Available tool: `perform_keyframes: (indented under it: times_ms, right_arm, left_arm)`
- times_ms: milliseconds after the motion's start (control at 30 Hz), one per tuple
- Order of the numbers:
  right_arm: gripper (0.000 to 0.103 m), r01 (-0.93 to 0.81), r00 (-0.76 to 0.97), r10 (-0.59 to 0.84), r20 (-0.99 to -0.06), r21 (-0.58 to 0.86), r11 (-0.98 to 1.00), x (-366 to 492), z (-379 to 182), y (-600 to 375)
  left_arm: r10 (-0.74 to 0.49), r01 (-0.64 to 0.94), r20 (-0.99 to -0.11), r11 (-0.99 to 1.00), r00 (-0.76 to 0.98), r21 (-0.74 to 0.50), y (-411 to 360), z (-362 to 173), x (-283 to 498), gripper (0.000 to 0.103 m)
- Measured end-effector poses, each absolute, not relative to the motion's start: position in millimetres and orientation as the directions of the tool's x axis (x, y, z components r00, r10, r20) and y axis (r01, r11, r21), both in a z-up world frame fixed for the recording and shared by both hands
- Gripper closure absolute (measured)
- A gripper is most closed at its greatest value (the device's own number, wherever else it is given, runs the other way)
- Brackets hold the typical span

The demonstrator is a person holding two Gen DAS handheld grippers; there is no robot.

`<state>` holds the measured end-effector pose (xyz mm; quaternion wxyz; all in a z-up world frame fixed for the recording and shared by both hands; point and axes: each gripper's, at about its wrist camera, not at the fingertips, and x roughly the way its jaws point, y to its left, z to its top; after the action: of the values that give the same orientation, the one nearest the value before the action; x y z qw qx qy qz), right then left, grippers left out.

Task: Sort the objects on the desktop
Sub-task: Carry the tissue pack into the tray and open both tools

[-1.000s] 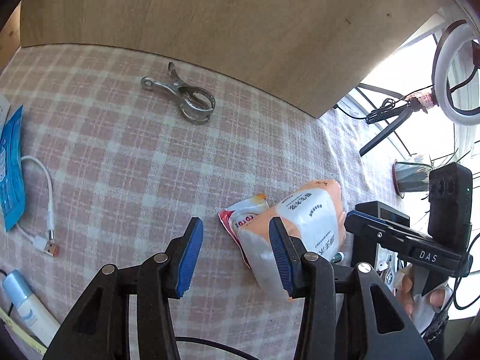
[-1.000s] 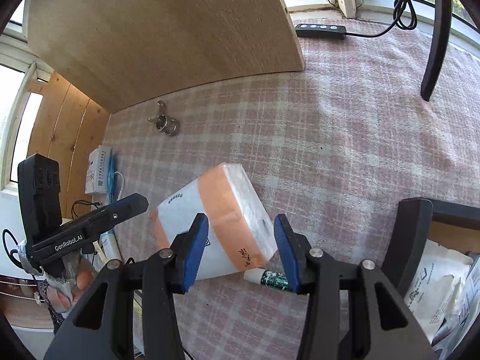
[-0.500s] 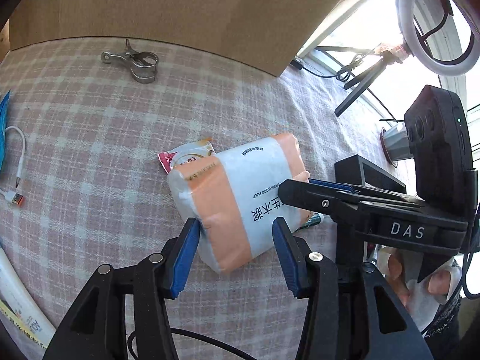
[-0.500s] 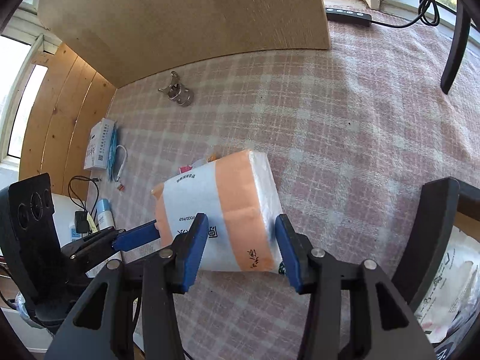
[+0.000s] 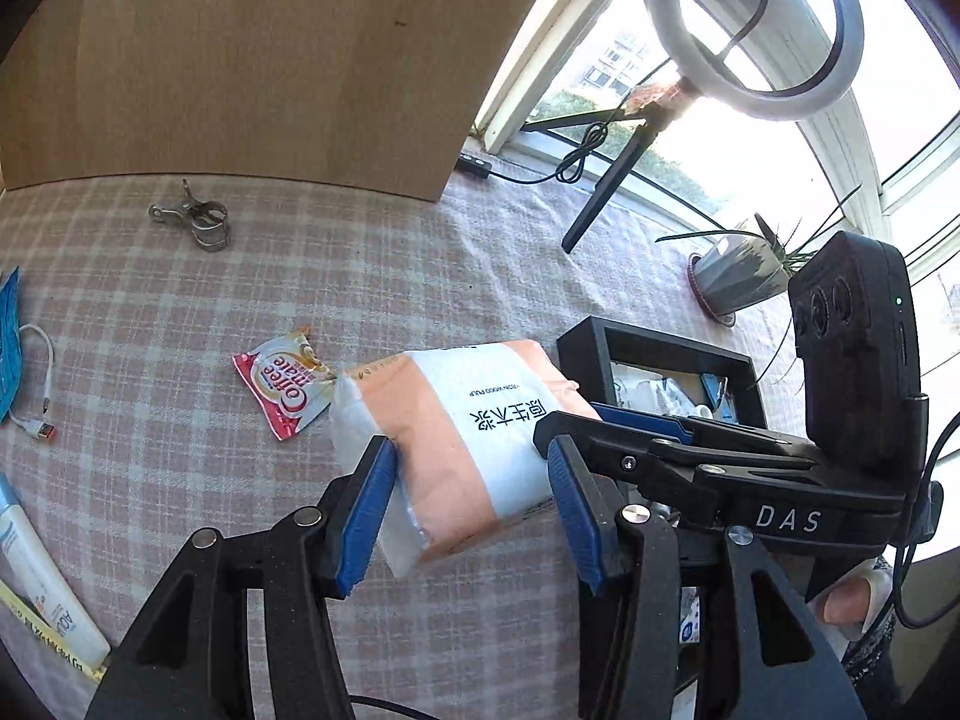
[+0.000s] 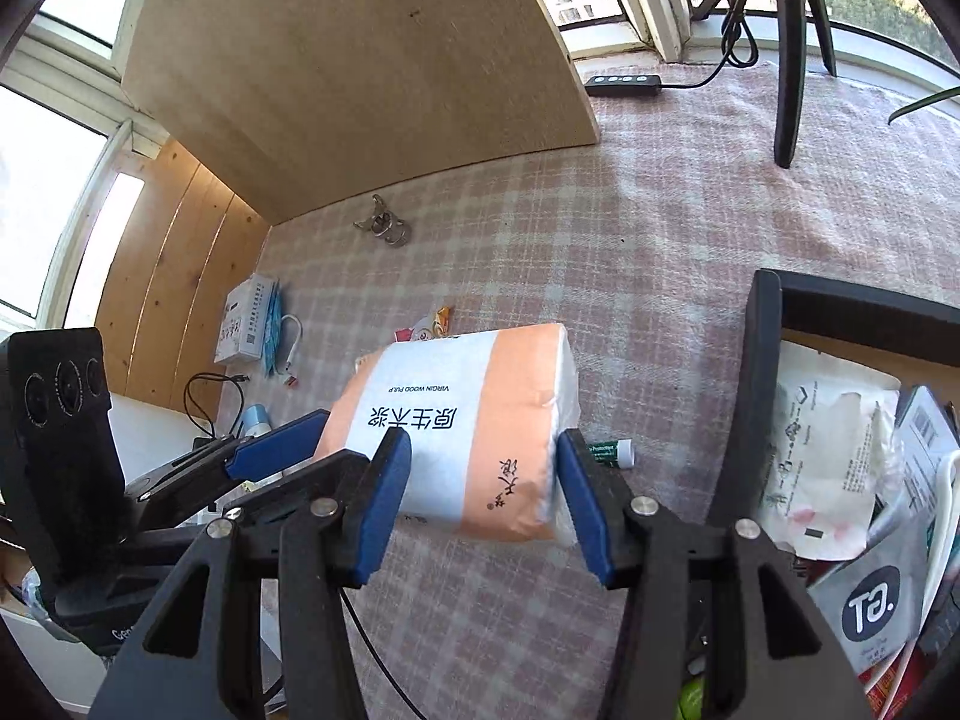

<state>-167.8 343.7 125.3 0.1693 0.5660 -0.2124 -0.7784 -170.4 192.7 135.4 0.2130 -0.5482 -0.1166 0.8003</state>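
Observation:
A white-and-orange tissue pack (image 5: 456,438) hangs tilted above the checked tablecloth, gripped from two sides. My left gripper (image 5: 471,462) has the near end of the pack between its blue pads, which touch both sides; its jaws are opening. My right gripper (image 6: 483,450) spans the tissue pack (image 6: 468,432) from the opposite side, pads against both edges, and its jaws are opening too. The right gripper's fingers (image 5: 642,423) show at the pack's far end in the left wrist view. A left finger (image 6: 276,450) shows by the pack's left corner in the right wrist view.
A red coffee-creamer sachet (image 5: 282,381) and a metal clip (image 5: 195,219) lie on the cloth. A black box (image 6: 762,360) with papers stands to the right. A green pen (image 6: 609,454) lies behind the pack. A wooden board (image 5: 240,60), a plant pot (image 5: 735,279) and a ring-light stand line the back.
The left gripper swung right from beside the pack to around it. Both grippers rose with the pack between them, and the sachet under it came into full view.

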Motion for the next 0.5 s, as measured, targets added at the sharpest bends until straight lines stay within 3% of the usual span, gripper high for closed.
perform_keyframes:
  times_ms: [500]
  right_arm:
    - [0.052, -0.159, -0.482, -0.385, -0.787, 0.51, -0.845, -106, 176, 502]
  left_arm:
    - [0.578, -0.446, -0.792, -0.772, -0.196, -0.453, 348, 164, -144, 0.052]
